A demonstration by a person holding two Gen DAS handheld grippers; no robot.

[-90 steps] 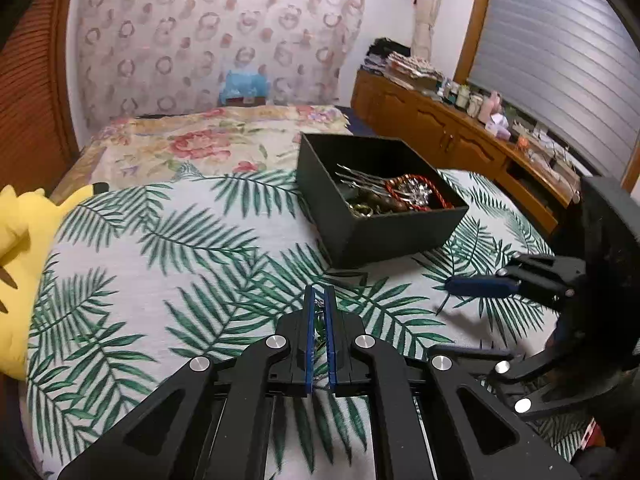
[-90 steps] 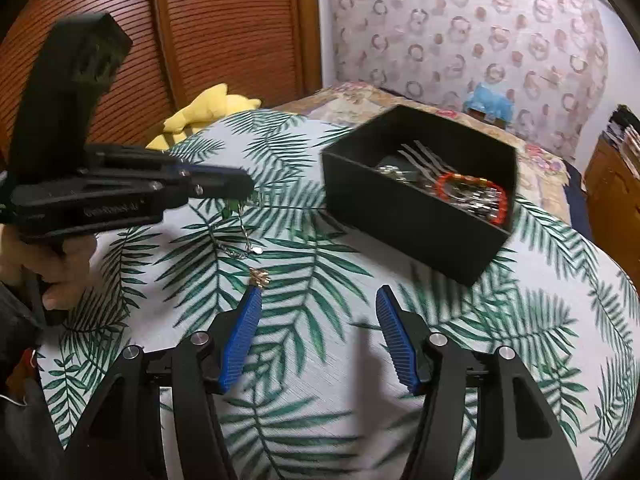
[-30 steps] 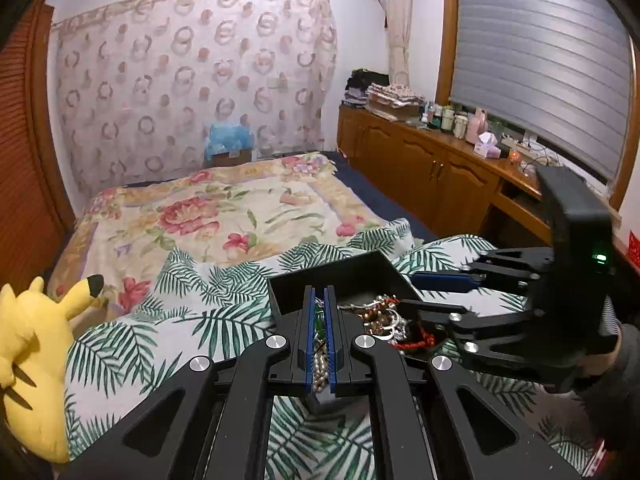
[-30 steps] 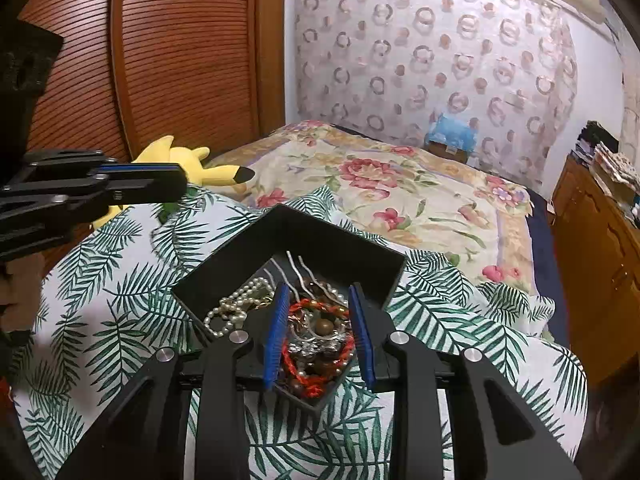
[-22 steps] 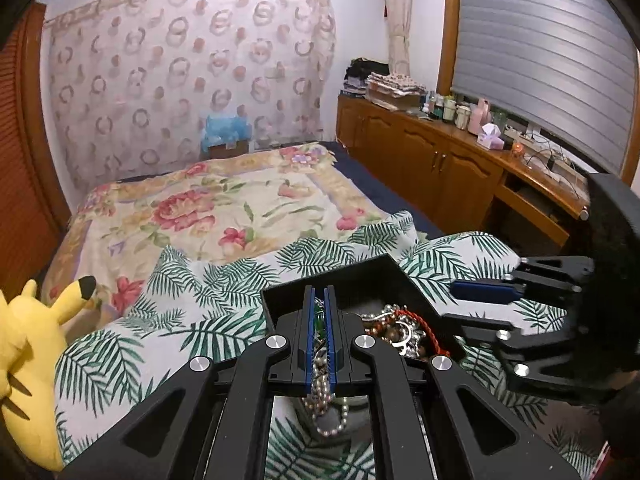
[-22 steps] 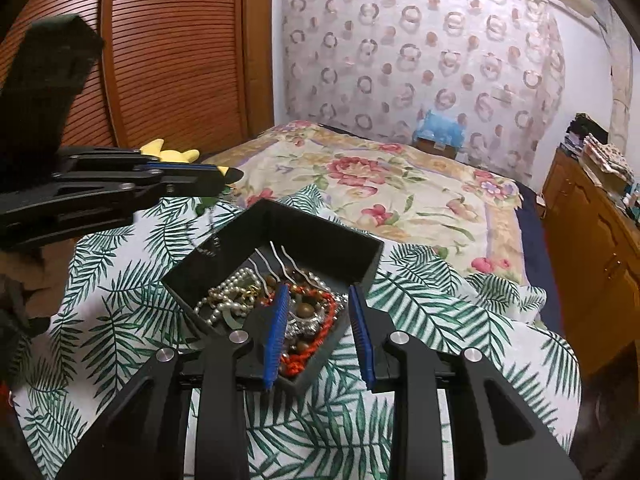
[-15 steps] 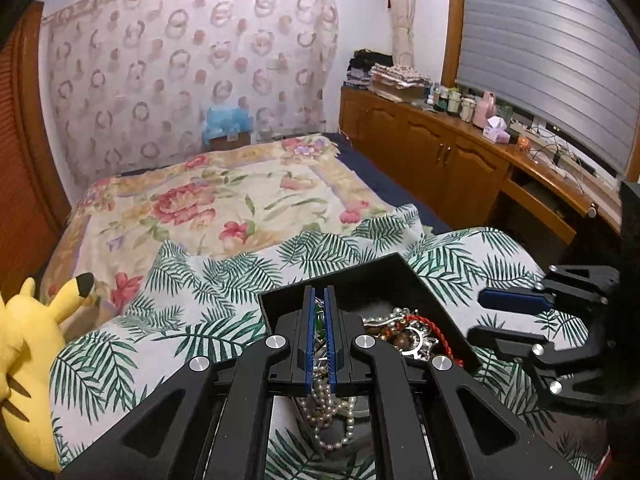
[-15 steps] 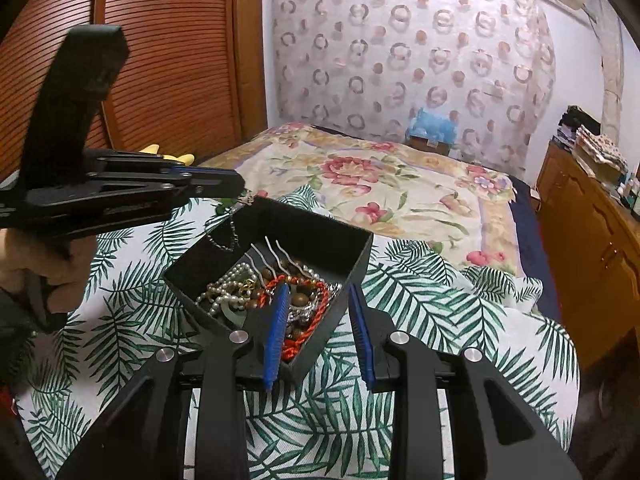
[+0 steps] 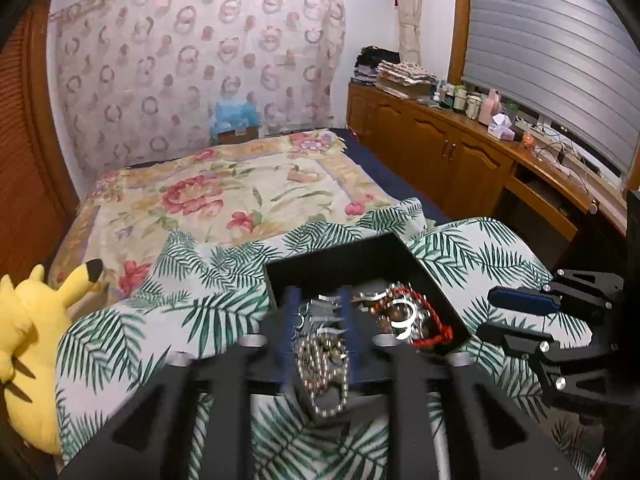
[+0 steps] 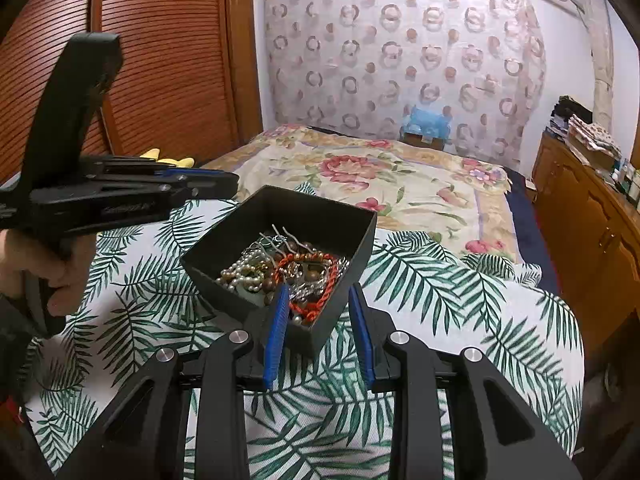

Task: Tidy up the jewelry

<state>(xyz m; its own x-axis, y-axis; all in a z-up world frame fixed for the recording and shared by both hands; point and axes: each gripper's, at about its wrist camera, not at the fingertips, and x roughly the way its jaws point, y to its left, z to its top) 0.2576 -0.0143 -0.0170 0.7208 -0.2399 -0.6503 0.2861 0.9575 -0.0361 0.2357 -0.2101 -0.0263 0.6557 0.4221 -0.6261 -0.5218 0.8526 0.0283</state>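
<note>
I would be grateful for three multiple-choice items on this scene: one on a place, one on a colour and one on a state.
1. Where does the black box sit?
A. on the palm-leaf cloth
B. on a chair
C. on a shelf

2. What colour is the twisted cord bracelet inside it?
A. blue
B. red
C. green

3. The box is:
A. lidded
B. upside down
C. open-topped

Answers:
1. A, leaf print surrounds the box.
2. B, the cord is plainly red.
3. C, its contents show from above.

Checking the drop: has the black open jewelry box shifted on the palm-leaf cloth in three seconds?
Cannot tell: the black open jewelry box looks nearer, but the palm-leaf cloth shifted with it.
</note>
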